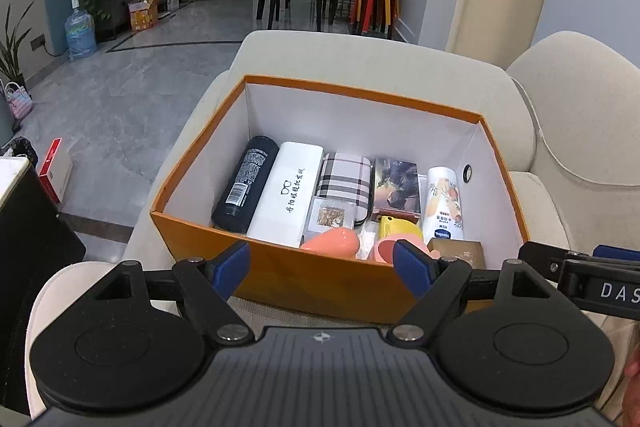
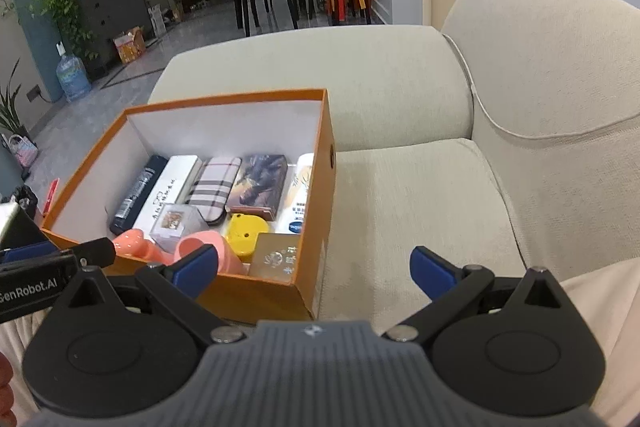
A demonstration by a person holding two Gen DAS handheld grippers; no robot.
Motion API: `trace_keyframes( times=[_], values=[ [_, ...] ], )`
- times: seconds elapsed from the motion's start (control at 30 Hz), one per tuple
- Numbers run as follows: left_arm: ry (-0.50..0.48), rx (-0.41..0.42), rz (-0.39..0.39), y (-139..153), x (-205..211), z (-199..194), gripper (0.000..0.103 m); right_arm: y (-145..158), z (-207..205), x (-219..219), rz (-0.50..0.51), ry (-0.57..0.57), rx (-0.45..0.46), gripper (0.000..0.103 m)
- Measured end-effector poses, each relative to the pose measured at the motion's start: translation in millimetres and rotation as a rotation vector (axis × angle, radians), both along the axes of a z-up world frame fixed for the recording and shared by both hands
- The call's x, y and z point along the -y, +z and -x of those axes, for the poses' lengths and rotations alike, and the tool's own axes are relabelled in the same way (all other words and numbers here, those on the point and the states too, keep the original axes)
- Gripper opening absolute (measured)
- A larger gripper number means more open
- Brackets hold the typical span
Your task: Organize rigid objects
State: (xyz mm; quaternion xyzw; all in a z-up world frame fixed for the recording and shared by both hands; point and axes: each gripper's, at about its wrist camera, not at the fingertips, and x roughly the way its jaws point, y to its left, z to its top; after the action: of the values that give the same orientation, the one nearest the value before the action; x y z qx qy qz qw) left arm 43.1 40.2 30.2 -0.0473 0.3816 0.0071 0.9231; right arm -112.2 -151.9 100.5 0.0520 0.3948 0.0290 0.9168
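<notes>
Both claws, left gripper (image 1: 322,263) and right gripper (image 2: 314,267), gape empty. Ahead of them the orange box (image 1: 280,279) holds a black bottle (image 1: 245,183), white case (image 1: 286,195), plaid case (image 1: 344,183) and lotion bottle (image 1: 443,203).

A: Dim indoor light, cool and even. A bright patch falls on the box (image 1: 460,115) floor by its far wall.

B: Strong fisheye bend, black corners. Sofa (image 2: 400,87) sharp; near the right view's box (image 2: 312,187) slightly soft. Far room darker.
</notes>
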Motion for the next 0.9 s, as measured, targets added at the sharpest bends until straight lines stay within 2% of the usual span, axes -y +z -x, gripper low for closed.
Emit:
trace_keyframes(
  times=[0.27,0.9],
  values=[
    [0.006,-0.012,0.000,-2.7,-2.6,-6.6,0.095,-8.4,-4.5,-5.9,0.001,0.017,-0.026,0.100],
    [-0.025,-0.004,-0.010,-2.1,-6.6,-4.1,0.095,-5.4,-1.0,-4.1,-0.011,0.019,-0.028,0.100]
  ],
)
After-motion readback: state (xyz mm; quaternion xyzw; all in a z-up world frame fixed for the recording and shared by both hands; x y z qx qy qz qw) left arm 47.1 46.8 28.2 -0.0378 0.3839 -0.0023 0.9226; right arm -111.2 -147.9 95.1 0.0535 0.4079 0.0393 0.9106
